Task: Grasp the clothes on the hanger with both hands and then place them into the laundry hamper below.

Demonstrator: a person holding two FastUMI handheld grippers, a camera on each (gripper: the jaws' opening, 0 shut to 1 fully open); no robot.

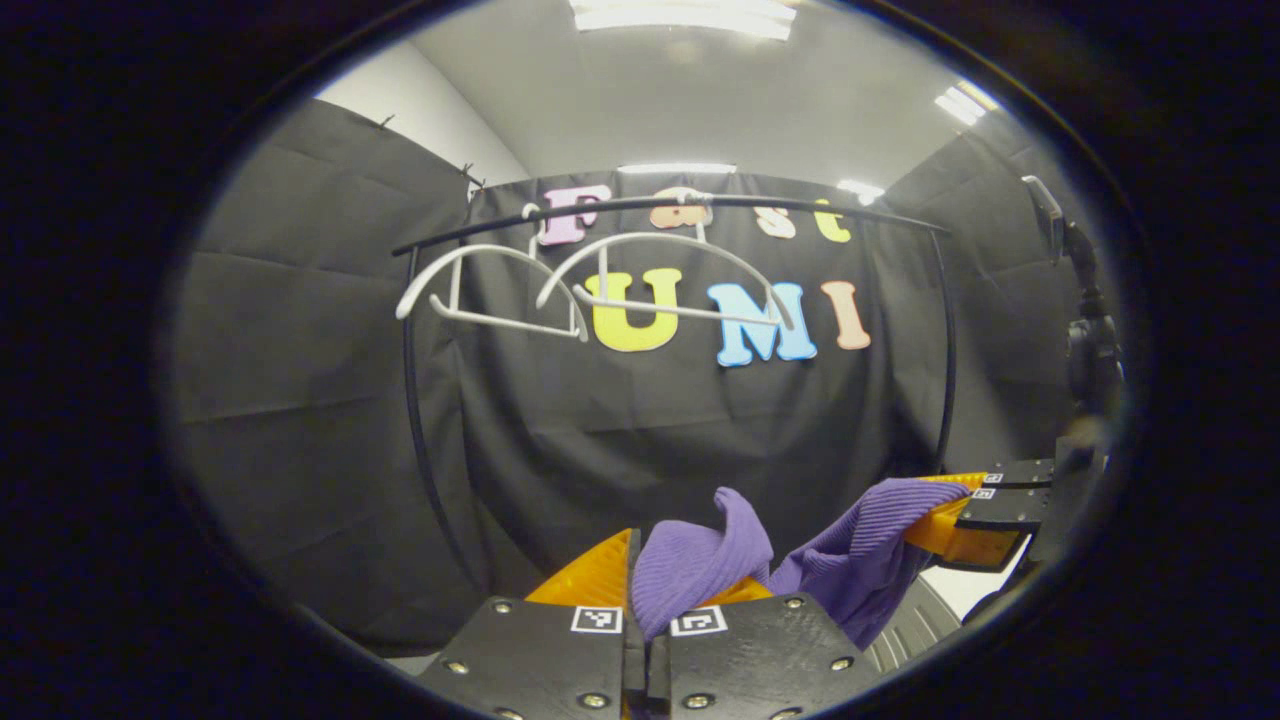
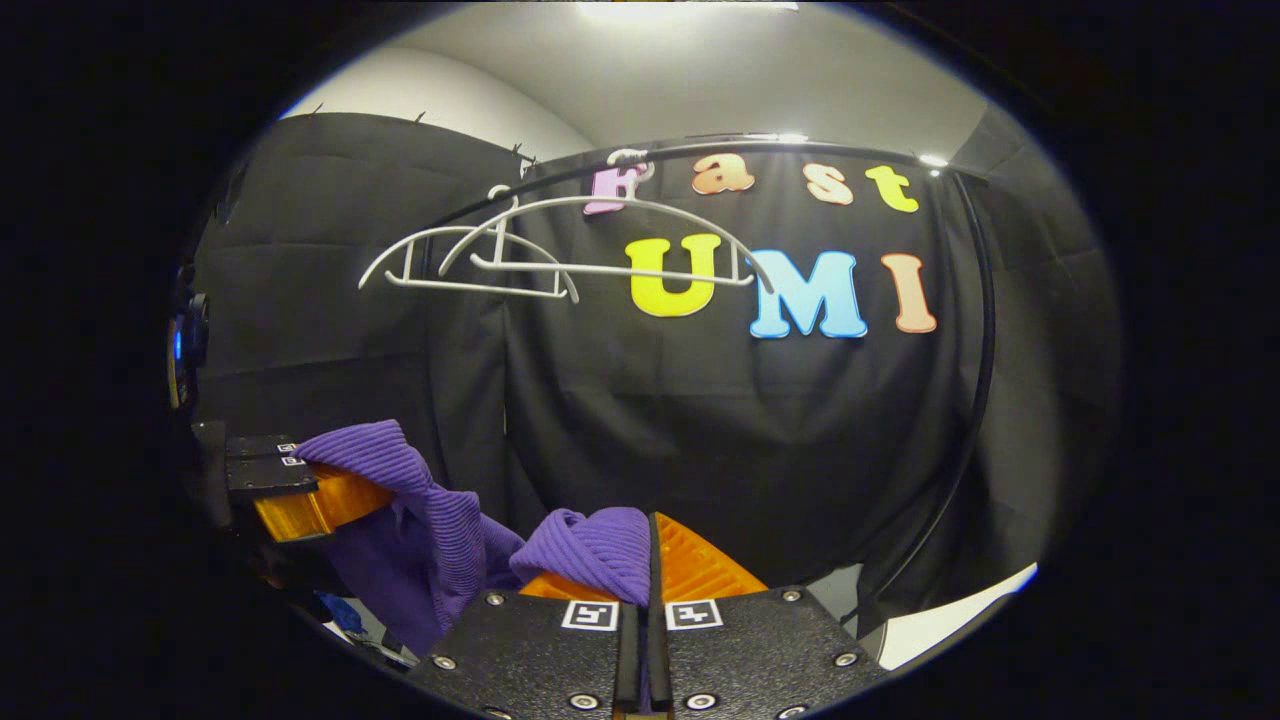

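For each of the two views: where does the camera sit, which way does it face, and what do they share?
Left gripper view: rides the left gripper, facing the rail; right gripper at right.
Right gripper view: rides the right gripper, facing the same rail; left gripper at left.
Shared: purple garment pinched by both, two bare white hangers.

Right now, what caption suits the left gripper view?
Both tongs pinch a purple garment below two bare white hangers on the rail.
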